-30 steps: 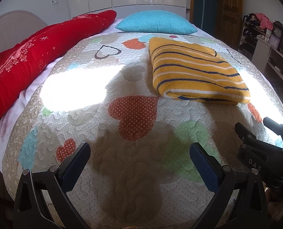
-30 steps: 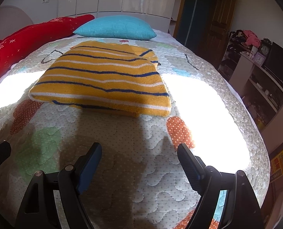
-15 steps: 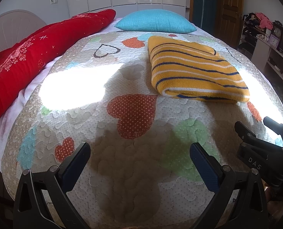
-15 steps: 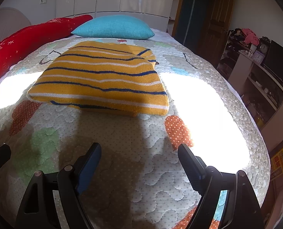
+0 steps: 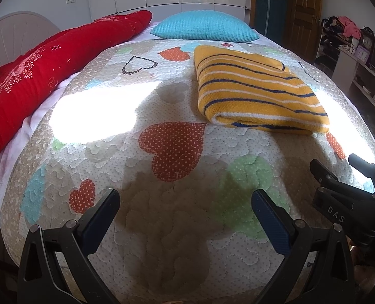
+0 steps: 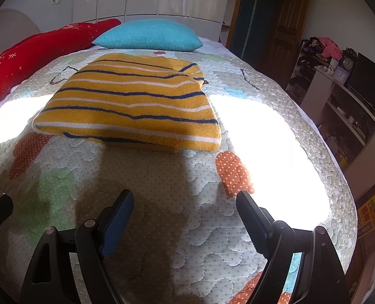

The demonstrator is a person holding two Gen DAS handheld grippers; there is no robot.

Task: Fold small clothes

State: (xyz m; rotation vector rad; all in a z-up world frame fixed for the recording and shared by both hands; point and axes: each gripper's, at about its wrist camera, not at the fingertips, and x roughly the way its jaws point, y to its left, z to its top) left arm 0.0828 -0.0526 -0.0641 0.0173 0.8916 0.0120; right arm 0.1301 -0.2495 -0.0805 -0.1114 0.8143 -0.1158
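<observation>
A red quilt (image 5: pixel 48 71) lies along the bed's left edge and a blue pillow (image 5: pixel 205 26) at the far end. The left gripper (image 5: pixel 186 217) hangs over the near bedspread (image 5: pixel 162 228), jaws wide apart and empty. The striped sweater (image 6: pixel 131 103) lies folded flat mid-bed, right of centre, well apart from both grippers. The right gripper (image 6: pixel 184 217) is likewise spread and empty. The fold looks finished; next would likely be another fold or a fresh garment, though none shows.
</observation>
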